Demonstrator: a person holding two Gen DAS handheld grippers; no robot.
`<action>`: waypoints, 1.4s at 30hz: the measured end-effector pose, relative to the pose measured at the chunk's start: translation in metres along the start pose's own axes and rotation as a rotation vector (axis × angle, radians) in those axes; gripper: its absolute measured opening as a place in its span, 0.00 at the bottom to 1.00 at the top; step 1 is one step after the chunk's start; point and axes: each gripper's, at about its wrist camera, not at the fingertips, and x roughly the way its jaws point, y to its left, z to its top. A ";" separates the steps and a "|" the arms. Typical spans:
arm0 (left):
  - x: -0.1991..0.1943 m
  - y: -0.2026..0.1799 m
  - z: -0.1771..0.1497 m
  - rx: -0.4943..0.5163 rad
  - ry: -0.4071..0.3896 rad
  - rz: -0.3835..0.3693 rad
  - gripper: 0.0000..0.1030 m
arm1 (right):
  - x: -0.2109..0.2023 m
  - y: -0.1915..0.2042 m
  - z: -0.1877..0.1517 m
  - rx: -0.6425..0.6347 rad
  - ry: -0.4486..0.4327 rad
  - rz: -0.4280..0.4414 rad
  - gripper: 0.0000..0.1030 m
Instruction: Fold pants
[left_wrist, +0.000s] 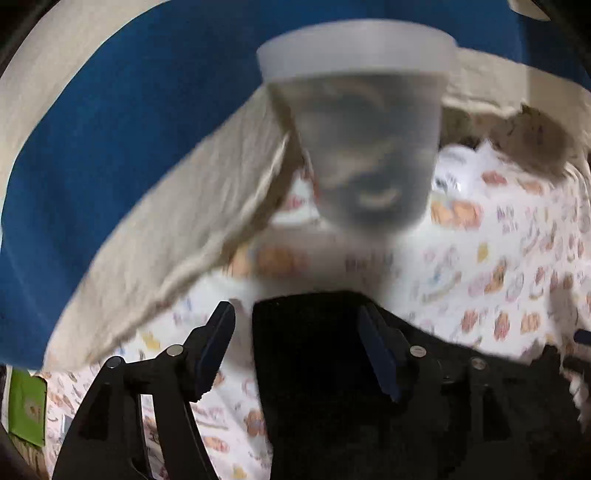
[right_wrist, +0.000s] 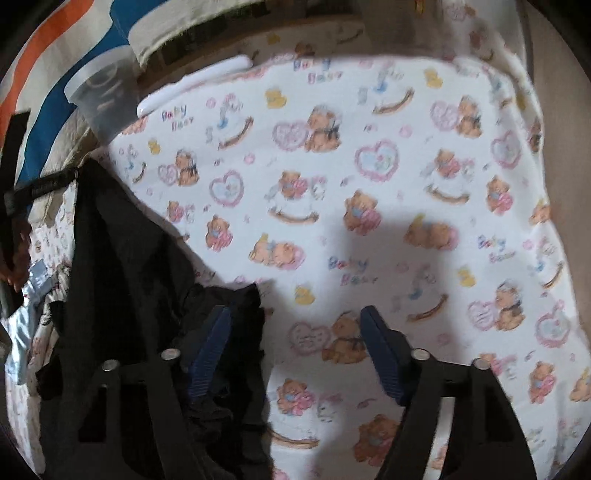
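Black pants (right_wrist: 122, 266) bunched at left of bear-print sheet (right_wrist: 369, 184). Left gripper (left_wrist: 299, 347) & right gripper (right_wrist: 295, 343): fingers apart, straddling pants edge, prob. for regrasp.

Left gripper (left_wrist: 297, 343): jaws spread wide, blue pads at 10 and 2 o'clock.
Right gripper (right_wrist: 295, 347): jaws spread wide, nothing clamped; left pad (right_wrist: 208, 354) overlaps dark cloth at 9 o'clock.

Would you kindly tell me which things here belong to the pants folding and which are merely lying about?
Job: black pants; left tongs, open; right tongs, open; sheet under the pants.

Lying about: plastic cup; white strip; beige cloth; green item.
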 end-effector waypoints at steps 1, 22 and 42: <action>0.001 0.002 -0.007 0.013 0.008 0.016 0.65 | 0.001 0.000 -0.001 0.005 0.007 0.012 0.55; -0.032 0.077 -0.039 -0.003 0.033 0.012 0.98 | 0.014 0.039 0.022 -0.029 -0.013 -0.098 0.04; -0.110 0.037 -0.088 0.068 -0.073 -0.007 0.98 | -0.070 0.020 -0.004 -0.089 -0.152 -0.201 0.63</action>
